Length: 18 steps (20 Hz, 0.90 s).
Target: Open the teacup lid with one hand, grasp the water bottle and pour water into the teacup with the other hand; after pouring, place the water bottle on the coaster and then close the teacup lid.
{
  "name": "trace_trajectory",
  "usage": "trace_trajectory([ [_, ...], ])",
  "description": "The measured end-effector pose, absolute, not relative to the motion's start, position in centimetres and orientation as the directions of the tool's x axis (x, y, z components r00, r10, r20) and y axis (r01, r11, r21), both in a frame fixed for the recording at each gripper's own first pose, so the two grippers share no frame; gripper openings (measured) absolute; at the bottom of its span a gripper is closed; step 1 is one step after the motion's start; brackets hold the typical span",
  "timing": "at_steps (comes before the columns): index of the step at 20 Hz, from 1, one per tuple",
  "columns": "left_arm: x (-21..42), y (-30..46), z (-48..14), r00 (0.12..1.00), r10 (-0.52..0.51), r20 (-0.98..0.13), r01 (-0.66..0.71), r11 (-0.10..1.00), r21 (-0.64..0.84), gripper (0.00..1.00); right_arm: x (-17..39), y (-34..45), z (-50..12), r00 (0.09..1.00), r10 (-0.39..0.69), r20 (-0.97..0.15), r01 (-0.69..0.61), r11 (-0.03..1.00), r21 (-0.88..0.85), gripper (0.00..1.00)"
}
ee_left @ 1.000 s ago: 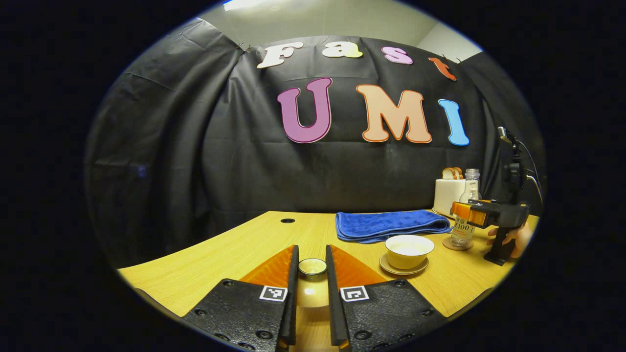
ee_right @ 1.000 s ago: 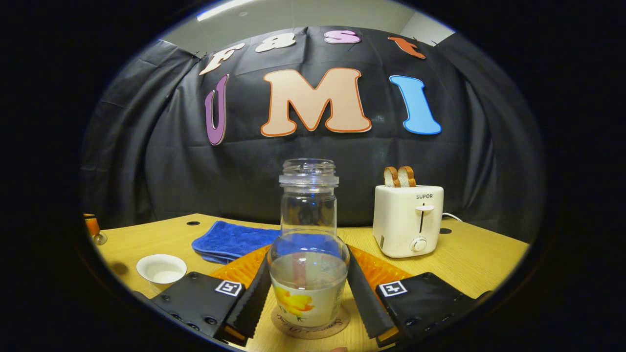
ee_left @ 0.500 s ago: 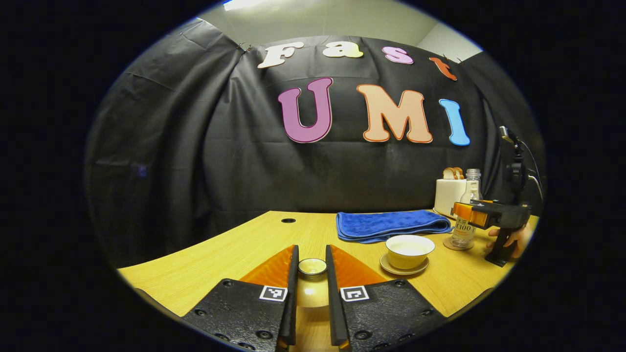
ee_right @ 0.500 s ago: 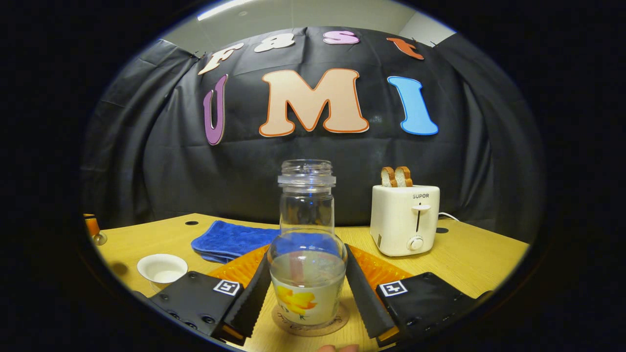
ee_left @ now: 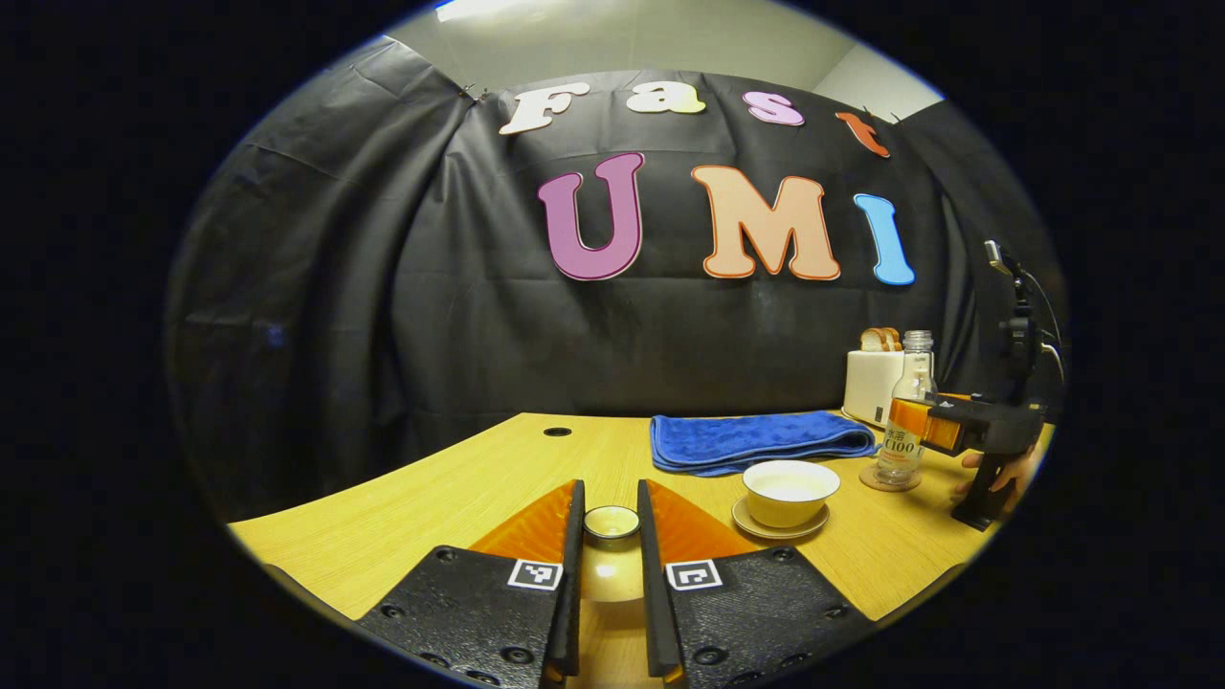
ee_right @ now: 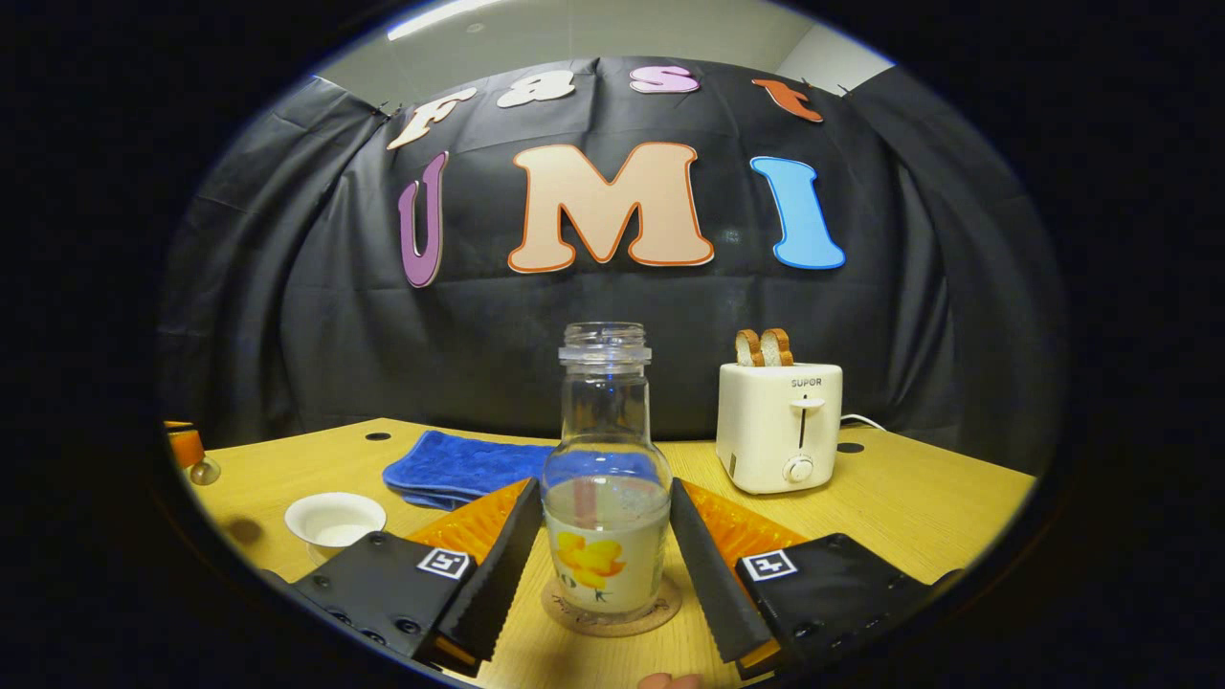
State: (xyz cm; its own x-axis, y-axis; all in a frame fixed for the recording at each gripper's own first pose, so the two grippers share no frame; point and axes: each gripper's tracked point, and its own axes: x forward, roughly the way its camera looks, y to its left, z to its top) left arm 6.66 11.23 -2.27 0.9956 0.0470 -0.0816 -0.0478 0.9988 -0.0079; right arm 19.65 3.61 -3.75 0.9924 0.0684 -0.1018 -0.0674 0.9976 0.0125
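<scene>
So, taking the teacup [ee_left: 790,490] on its saucer [ee_left: 770,526] as the marker and reading from the left: the left gripper [ee_left: 610,536] sits well off to the cup's left, low over the wooden table [ee_left: 459,498], its two fingers clenched on the knob of the teacup lid [ee_left: 612,522], so the lid is off and the cup stands open with a pale inside. Behind the cup lies a folded blue towel [ee_left: 756,440]. To the cup's right, near but apart from it, the water bottle [ee_right: 605,478] stands upright on the round coaster [ee_right: 612,617], uncapped, with a little water low in it. The right gripper [ee_right: 603,560] brackets the bottle's lower body, but its fingers look spread with a sliver of gap either side, so I would call it released rather than gripping; from the left gripper view it sits just beside the bottle with a hand [ee_left: 1000,471] on its handle. Farther right of the bottle, toward the back wall, is a white toaster [ee_right: 780,426] with two slices of bread up. As I judge it, pouring is done and the bottle is parked, so what remains is the lid: the cup lies to the right of the left gripper and a little ahead, mouth up, and that gripper is the nearer one and already has the lid in hand.
</scene>
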Motion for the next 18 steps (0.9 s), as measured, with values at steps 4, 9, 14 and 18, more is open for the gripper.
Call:
trace_trajectory([
  [4, 7.2, 8.7, -2.3, 0.997, 0.013, -0.081, -0.014, 1.0, -0.009, 0.25, 18.0, 3.5, -3.5, 0.992, 0.079, -0.103, -0.078, 0.997, 0.014, 0.84],
  [9, 8.8, 5.5, -2.6, 0.995, -0.049, -0.085, 0.048, 0.999, -0.013, 0.25, 15.8, 3.0, -3.1, 0.99, 0.098, -0.101, -0.097, 0.995, 0.017, 0.85],
  [14, 11.4, 2.7, -2.8, 0.991, -0.102, -0.087, 0.101, 0.995, -0.016, 0.25, 13.7, 1.8, -2.8, 0.989, 0.107, -0.099, -0.106, 0.994, 0.019, 0.87],
  [18, 13.1, 0.6, -3.0, 0.987, -0.131, -0.097, 0.131, 0.991, -0.009, 0.25, 12.6, 1.3, -2.6, 0.988, 0.12, -0.099, -0.119, 0.993, 0.02, 0.87],
])
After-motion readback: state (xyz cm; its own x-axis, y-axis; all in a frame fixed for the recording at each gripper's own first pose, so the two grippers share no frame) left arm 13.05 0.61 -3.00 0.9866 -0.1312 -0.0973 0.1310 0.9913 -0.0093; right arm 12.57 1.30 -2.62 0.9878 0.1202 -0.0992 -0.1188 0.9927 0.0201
